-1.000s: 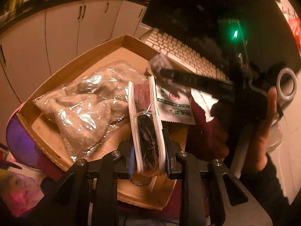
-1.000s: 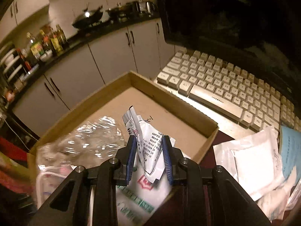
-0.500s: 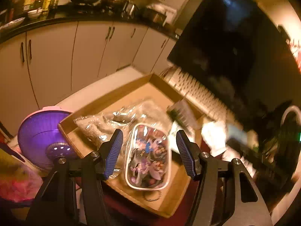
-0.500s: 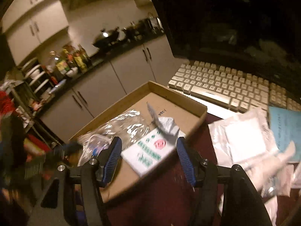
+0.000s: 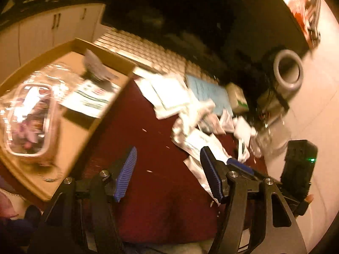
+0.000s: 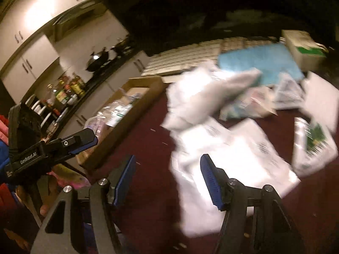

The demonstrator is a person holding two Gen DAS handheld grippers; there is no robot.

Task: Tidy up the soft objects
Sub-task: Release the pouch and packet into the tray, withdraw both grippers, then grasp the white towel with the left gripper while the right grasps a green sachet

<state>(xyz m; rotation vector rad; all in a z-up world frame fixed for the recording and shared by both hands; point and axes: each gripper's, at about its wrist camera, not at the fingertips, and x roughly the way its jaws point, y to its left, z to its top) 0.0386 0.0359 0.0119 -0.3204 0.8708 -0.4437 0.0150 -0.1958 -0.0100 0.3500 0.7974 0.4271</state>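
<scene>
A dark red table (image 5: 161, 154) fills the middle of both views. In the left wrist view a shallow cardboard box (image 5: 99, 122) sits at the left of the frame, its corner pointing toward the centre. Inside it lie a crinkled clear bag (image 5: 53, 74), a clear zip pouch (image 5: 29, 118) with pink and dark contents near the left edge, and a flat white packet with green print (image 5: 91, 97) by the right wall, with a small crumpled sachet (image 5: 95, 67) just above it. A pale keyboard (image 5: 148, 53) runs along the top behind the box, under a dark monitor (image 5: 190, 10). Right of the box, a loose heap of white plastic packets (image 6: 228, 148) is spread over the table, with a blue sheet (image 6: 258, 63) beyond it; blur makes the single items hard to tell apart.

The left gripper (image 5: 167, 171) has just been opening; its blue fingers (image 5: 127, 169) stand released and wide, nothing between them, over bare table. The right gripper (image 6: 167, 177) has likewise just been opening and is empty, one finger above the edge of the packets.
</scene>
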